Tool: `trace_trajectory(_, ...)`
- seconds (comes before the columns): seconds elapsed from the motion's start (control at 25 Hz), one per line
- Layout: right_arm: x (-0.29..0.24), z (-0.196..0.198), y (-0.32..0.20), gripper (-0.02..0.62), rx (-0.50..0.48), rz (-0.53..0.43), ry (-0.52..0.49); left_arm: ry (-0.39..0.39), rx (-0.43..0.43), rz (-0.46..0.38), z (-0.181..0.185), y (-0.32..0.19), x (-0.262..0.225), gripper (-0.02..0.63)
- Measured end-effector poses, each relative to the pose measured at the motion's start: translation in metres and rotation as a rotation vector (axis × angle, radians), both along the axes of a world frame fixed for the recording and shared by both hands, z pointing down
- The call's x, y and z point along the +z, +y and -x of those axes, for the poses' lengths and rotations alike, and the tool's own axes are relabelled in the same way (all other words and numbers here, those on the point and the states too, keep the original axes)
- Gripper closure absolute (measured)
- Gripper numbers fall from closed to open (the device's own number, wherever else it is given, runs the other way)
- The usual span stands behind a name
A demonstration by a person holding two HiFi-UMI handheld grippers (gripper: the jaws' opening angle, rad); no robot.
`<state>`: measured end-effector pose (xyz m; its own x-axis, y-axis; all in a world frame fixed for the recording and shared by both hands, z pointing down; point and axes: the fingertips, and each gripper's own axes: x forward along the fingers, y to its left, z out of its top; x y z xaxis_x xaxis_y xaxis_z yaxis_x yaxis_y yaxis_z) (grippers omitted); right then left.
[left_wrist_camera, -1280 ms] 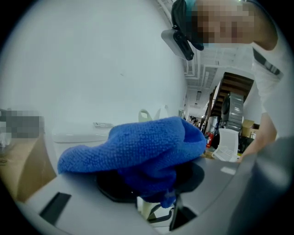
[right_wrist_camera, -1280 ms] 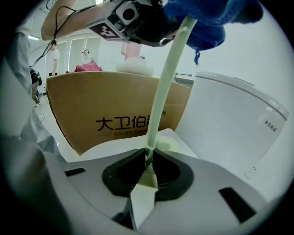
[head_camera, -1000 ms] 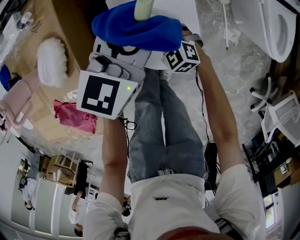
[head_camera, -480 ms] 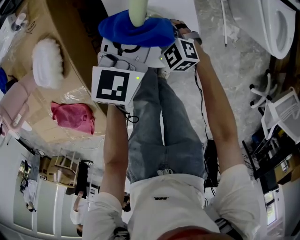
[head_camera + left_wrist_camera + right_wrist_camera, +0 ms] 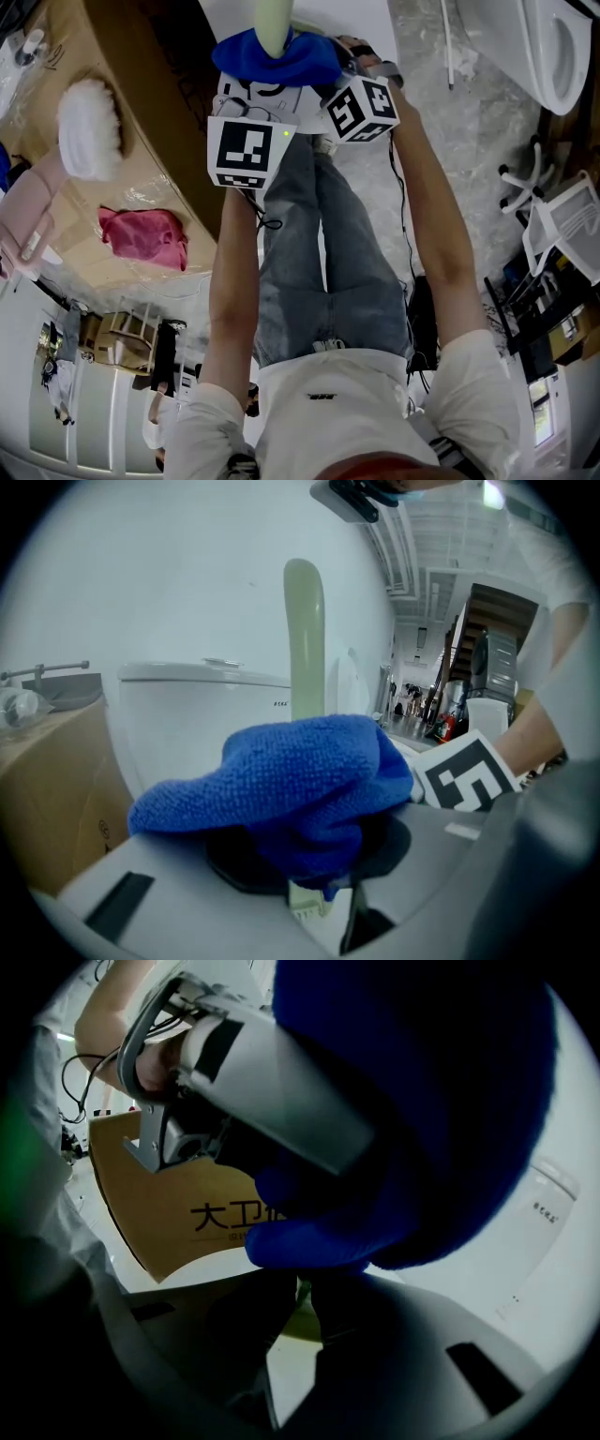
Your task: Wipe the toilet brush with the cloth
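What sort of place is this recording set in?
Probably a workshop or lab with a mock bathroom corner, not a home. A white toilet stands on a stone-patterned floor, next to a large cardboard box.

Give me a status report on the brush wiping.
Left gripper shut on cloth, bunched round brush handle. Right gripper shut on brush handle. Nothing in the way.

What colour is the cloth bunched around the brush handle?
Blue. The cloth shows best in the left gripper view.
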<state>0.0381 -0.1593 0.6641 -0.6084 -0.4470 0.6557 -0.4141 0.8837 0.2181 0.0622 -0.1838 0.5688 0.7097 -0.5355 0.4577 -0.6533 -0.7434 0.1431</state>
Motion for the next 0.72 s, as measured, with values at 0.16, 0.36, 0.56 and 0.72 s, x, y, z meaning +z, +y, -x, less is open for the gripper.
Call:
trace_trajectory(0.16, 0.000, 0.000, 0.000, 0.548, 0.001, -0.005, -0.005, -0.027, -0.001, 0.008, -0.002, 0.002, 0.023, 0.476)
trace_trajectory(0.36, 0.000, -0.001, 0.000, 0.548, 0.003, -0.003, -0.006, -0.050, 0.002, 0.020, -0.005, 0.003, 0.045, 0.477)
trace_trajectory(0.56, 0.000, -0.001, 0.000, 0.546, 0.004, -0.003, -0.003, -0.053, 0.008, 0.028, -0.004, 0.003, 0.046, 0.479)
trace_trajectory(0.72, 0.000, 0.000, 0.001, 0.546, 0.004, -0.003, -0.002, -0.064, 0.022, 0.033, -0.003, 0.004, 0.042, 0.479)
